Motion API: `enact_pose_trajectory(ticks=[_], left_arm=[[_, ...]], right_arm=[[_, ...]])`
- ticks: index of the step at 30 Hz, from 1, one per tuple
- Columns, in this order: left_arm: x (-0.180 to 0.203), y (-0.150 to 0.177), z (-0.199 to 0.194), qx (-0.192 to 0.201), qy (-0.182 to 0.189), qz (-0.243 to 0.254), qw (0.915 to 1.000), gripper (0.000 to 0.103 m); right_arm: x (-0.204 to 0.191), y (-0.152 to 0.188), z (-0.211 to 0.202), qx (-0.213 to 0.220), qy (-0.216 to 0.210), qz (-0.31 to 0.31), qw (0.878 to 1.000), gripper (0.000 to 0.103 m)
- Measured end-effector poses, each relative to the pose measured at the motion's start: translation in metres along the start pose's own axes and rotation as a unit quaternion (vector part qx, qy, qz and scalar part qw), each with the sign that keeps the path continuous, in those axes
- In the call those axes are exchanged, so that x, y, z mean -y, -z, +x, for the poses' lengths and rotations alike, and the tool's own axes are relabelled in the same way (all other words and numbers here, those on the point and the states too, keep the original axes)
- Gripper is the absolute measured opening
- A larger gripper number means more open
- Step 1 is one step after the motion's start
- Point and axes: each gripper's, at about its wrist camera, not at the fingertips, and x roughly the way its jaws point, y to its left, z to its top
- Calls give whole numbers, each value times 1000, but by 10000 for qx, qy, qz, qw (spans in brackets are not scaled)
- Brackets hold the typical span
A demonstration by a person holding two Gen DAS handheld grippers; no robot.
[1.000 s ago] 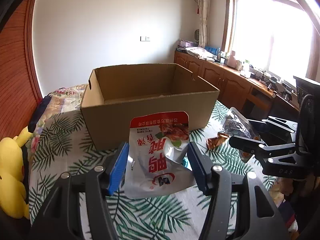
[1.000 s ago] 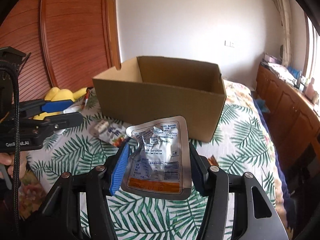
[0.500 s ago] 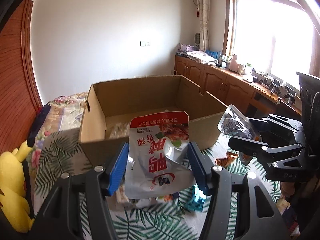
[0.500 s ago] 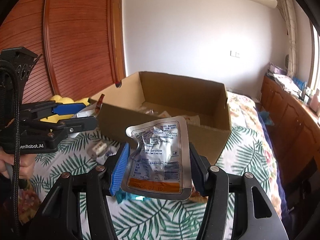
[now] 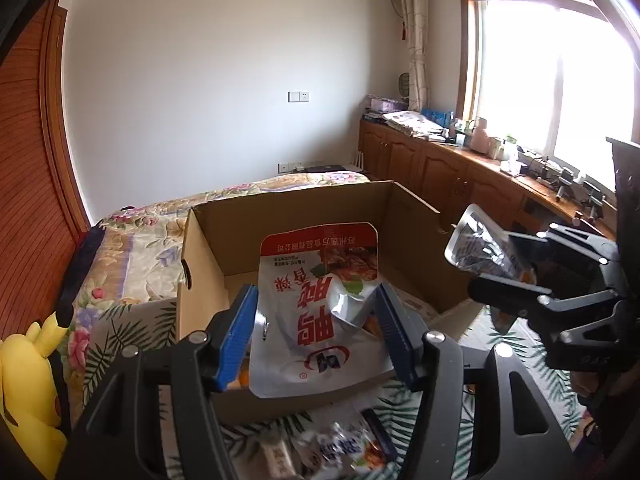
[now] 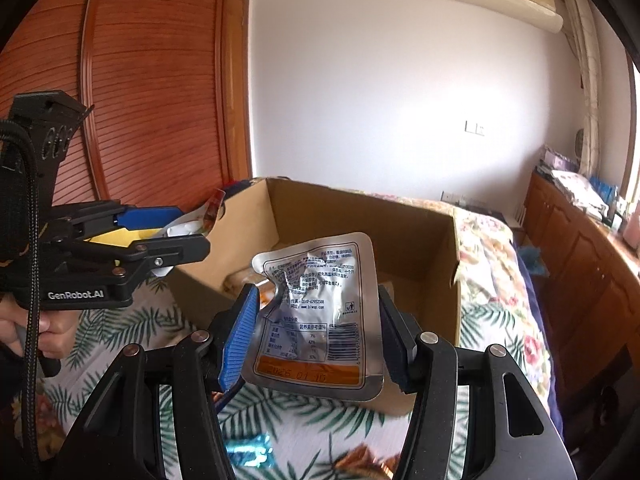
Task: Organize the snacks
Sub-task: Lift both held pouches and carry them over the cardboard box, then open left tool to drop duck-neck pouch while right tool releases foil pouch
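Holding one pouch per claw: left gripper (image 5: 316, 332) clamping the red-white pouch (image 5: 320, 312) edge to edge, right gripper (image 6: 316, 336) clamping the silver pouch (image 6: 320, 312) the same way. Both pouches standing upright, long axis pointing away along the fingers. Facing the box (image 5: 200, 264), open top just ahead and below both claws, left one looking slightly nearer its rim. Judging next: pushing forward over the rim, then releasing inside. Seeing loose snacks (image 5: 344, 448) lying under the left claw.

Two held snack pouches (image 5: 320, 304) (image 6: 320, 312) hang side by side before the open box (image 5: 416, 236).
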Motion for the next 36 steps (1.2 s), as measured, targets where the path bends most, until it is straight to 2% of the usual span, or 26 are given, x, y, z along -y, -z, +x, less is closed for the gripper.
enact_pose_trajectory(ticks=[9, 16, 26, 36], left_arm=[[-18, -12, 36, -80, -131, -82, 9998, 59], [-20, -10, 59, -216, -161, -113, 9996, 59], [-8, -4, 76, -368, -199, -45, 9991, 60], [-2, 4, 83, -508, -177, -24, 9985, 60]], right_arm=[[8, -16, 28, 0, -25, -14, 10000, 58], [16, -21, 54, -84, 19, 27, 10000, 58], [28, -8, 85, -349, 86, 188, 9992, 58], [19, 0, 93, -561, 88, 132, 9983, 57]])
